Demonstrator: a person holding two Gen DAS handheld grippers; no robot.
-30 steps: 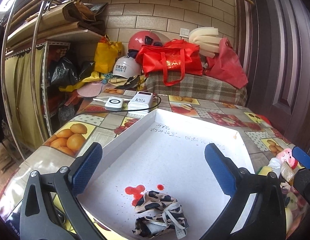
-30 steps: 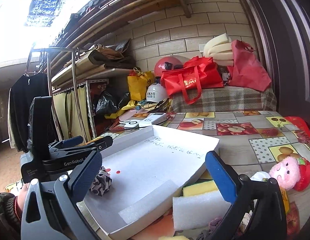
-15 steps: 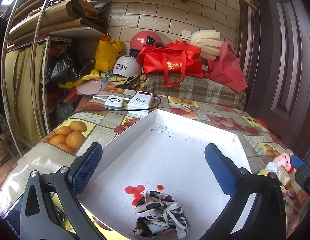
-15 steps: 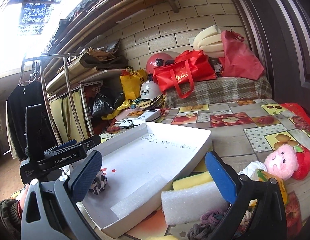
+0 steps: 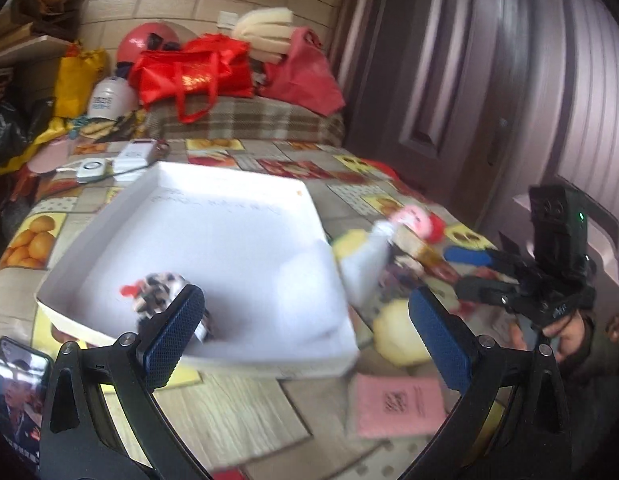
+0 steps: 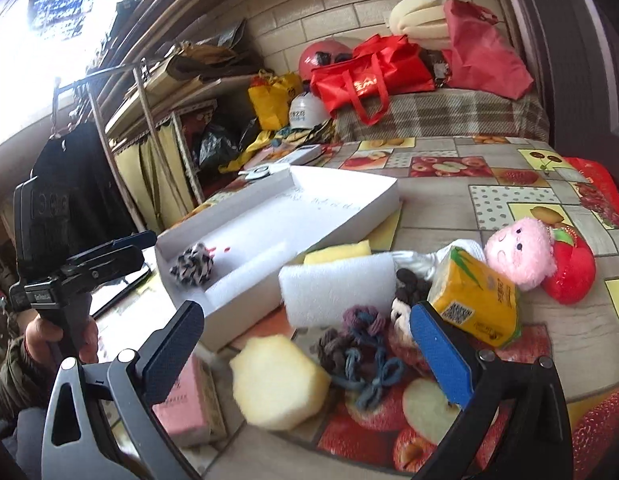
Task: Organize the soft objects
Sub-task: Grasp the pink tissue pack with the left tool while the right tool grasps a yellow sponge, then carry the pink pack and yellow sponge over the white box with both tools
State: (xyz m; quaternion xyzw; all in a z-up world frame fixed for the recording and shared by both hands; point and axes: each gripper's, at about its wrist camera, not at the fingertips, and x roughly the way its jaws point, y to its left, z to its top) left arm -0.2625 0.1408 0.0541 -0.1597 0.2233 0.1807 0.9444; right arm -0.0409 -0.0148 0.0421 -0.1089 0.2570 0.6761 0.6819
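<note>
A white tray (image 5: 245, 236) holds a leopard-print cloth bundle (image 5: 159, 292), which also shows in the right wrist view (image 6: 191, 268). My left gripper (image 5: 305, 332) is open and empty, above the tray's front right corner. My right gripper (image 6: 309, 348) is open and empty, over a pile of soft things beside the tray: a pale yellow sponge (image 6: 279, 384), knitted hair ties (image 6: 357, 352), a white foam block (image 6: 337, 292), a yellow tissue pack (image 6: 475, 300) and a pink plush doll (image 6: 521, 252). The right gripper also shows in the left wrist view (image 5: 473, 268).
A pink packet (image 5: 397, 404) lies on the fruit-print tablecloth (image 6: 505, 168) in front of the tray. A phone (image 5: 17, 384) lies at the front left. Red bags (image 6: 369, 68), helmets and foam stand at the back. A door (image 5: 549, 80) is on the right.
My left gripper has pulled back and swung right, away from the cloth bundle. My right gripper has come down closer over the pile of soft things. Both stay open.
</note>
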